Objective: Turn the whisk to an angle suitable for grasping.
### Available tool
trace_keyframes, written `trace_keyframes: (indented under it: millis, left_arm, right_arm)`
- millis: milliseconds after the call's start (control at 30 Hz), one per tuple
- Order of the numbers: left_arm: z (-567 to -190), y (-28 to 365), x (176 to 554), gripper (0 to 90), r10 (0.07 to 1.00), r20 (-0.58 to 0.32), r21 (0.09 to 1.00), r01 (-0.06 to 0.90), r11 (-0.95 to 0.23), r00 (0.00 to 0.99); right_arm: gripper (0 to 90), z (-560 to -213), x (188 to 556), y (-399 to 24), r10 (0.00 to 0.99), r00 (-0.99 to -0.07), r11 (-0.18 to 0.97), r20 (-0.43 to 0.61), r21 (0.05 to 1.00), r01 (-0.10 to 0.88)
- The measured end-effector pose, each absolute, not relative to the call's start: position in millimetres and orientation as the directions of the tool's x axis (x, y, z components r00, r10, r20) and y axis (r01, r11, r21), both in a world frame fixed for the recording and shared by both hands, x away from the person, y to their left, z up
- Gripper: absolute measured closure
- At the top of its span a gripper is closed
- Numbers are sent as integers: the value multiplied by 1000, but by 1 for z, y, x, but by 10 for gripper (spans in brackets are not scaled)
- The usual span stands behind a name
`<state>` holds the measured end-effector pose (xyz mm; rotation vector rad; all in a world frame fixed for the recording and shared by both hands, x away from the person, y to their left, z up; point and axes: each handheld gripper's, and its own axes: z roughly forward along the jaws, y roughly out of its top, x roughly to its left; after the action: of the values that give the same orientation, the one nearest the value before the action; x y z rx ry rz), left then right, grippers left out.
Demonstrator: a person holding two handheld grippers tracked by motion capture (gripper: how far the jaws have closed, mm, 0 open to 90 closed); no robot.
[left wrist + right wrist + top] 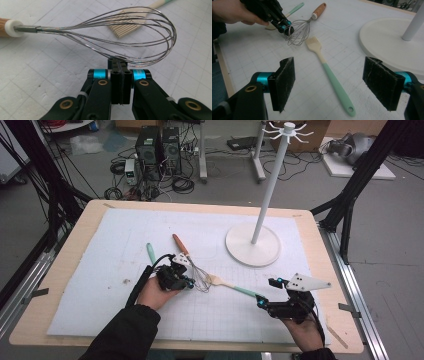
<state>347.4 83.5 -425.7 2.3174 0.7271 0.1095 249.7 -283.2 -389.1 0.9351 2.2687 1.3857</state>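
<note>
The left claw pinches the whisk's wire on the bench; lifting remains. The right claw gapes over the brush.

No words, numbers, brand names or signs can be read anywhere. Nothing is written on the whisk or on the pastry brush. Only a grid of thin lines is printed on the white mat on the desk, with no numbers beside the lines. The computer towers on the floor are too small and blurred for any label to be made out.
</note>
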Motion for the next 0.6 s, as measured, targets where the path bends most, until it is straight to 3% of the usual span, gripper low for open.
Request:
trace_keyframes:
  millis: [600]
  left_arm:
    - [-426, 78, 346, 896, 521, -128, 646, 469, -602, 844]
  right_arm:
    - [249, -389, 250, -283, 675, -736, 315, 62, 877, 363]
